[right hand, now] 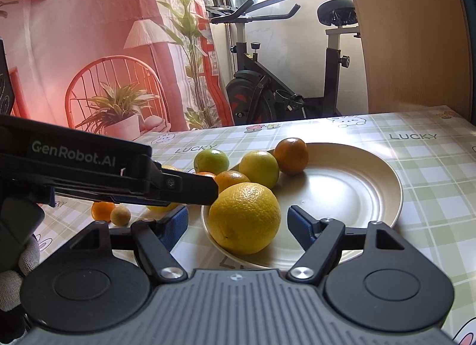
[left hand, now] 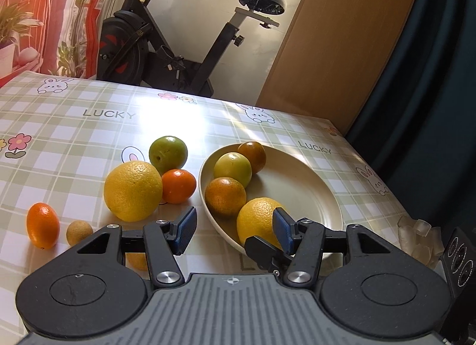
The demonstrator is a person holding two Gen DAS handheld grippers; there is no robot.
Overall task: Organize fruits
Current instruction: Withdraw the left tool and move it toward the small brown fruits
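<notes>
Fruits lie split between the table (left hand: 89, 136) and the plate (left hand: 312, 196). In the left wrist view, the left gripper (left hand: 235, 230) stands open and empty, near a big yellow orange (left hand: 132, 191) on the table; a small oval orange (left hand: 42, 224) stands upright, long axis vertical. In the right wrist view, the right gripper (right hand: 238, 223) is open around the yellow orange (right hand: 244, 218) on the plate (right hand: 386, 196), pads clear. Best to back straight out without nudging it.
</notes>
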